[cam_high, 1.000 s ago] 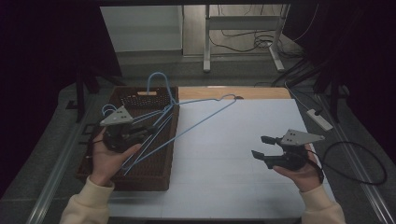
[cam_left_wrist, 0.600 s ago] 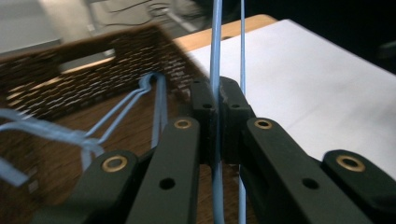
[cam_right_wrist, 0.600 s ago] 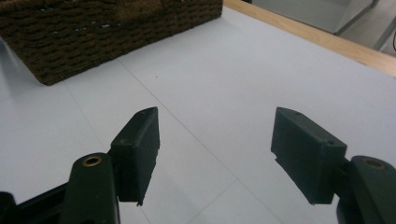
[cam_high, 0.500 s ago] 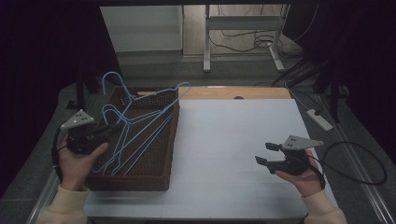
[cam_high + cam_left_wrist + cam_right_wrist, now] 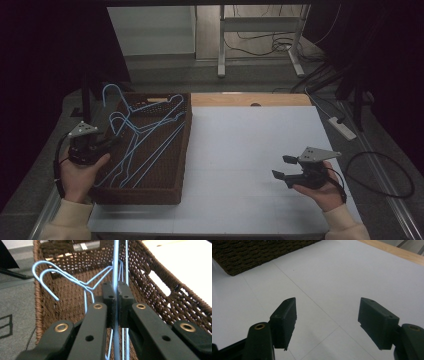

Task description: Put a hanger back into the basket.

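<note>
**Lowering the clamped hanger into the basket**

I am holding my left gripper (image 5: 102,145) at the left edge of the dark brown woven wicker basket (image 5: 183,150), with its jaws pressed together on the wire of a light blue wire coat hanger (image 5: 150,131). In the left gripper view the pads (image 5: 109,302) are meeting on a single blue wire (image 5: 115,277) that is running straight up between them. My right gripper (image 5: 281,167) is hovering over the white table surface (image 5: 250,150) at the near right, well apart from the basket; its jaws are standing wide apart with nothing between them, and they have just been opening a little further.

Procedure for this step, as I judge it:

1. I am keeping the clamp firm until the hanger is resting on the basket floor.
2. I am keeping the wire level, so that no corner is catching the weave or the basket wall.
3. I am watching the second blue hanger (image 5: 131,165) lying just beside the first; the wires are crossing and could tangle on release.

Orientation: the hangers are lying inside the basket with their long bars running diagonally from near left to far right. The hooks (image 5: 111,92) are pointing to the far left, rising over the basket's far-left corner.
</note>
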The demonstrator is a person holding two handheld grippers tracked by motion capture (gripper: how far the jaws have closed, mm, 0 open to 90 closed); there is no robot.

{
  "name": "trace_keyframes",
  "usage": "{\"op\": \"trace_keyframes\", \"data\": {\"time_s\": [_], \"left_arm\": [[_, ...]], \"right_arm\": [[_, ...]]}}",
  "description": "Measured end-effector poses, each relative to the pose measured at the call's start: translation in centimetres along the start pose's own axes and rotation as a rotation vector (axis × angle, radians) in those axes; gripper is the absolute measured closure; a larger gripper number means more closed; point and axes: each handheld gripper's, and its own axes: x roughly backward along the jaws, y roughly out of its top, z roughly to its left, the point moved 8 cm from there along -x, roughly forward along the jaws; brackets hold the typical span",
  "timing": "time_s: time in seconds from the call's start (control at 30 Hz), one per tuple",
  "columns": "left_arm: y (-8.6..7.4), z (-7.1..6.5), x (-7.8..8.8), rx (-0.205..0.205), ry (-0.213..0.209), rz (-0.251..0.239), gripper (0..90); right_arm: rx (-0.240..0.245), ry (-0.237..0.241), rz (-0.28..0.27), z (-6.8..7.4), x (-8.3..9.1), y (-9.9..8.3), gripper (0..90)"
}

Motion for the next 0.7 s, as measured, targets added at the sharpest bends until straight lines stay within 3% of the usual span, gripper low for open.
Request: {"op": "trace_keyframes", "data": {"time_s": [0.27, 0.43, 0.53, 0.67, 0.7], "left_arm": [[-0.4, -0.4, -1.7, -0.017, 0.013, 0.062, 87.2], [-1.0, -0.8, -3.6, -0.02, 0.004, 0.128, 87.1], [-1.8, -1.0, -5.2, -0.019, -0.003, 0.196, 87.1], [-2.2, -0.4, -5.7, -0.007, 0.027, 0.221, 86.4], [-2.5, -0.2, -5.9, -0.002, 0.026, 0.246, 86.0]], "right_arm": [[0.001, -0.002, 0.006, 0.0, -0.1, -0.2, 31.9], [0.008, 0.001, 0.013, 0.1, -0.2, -0.2, 32.0], [0.013, 0.004, 0.018, 0.2, -0.3, -0.3, 32.1], [0.016, 0.005, 0.022, 0.2, -0.3, -0.3, 32.1], [0.017, 0.006, 0.022, 0.2, -0.3, -0.3, 32.1]]}}
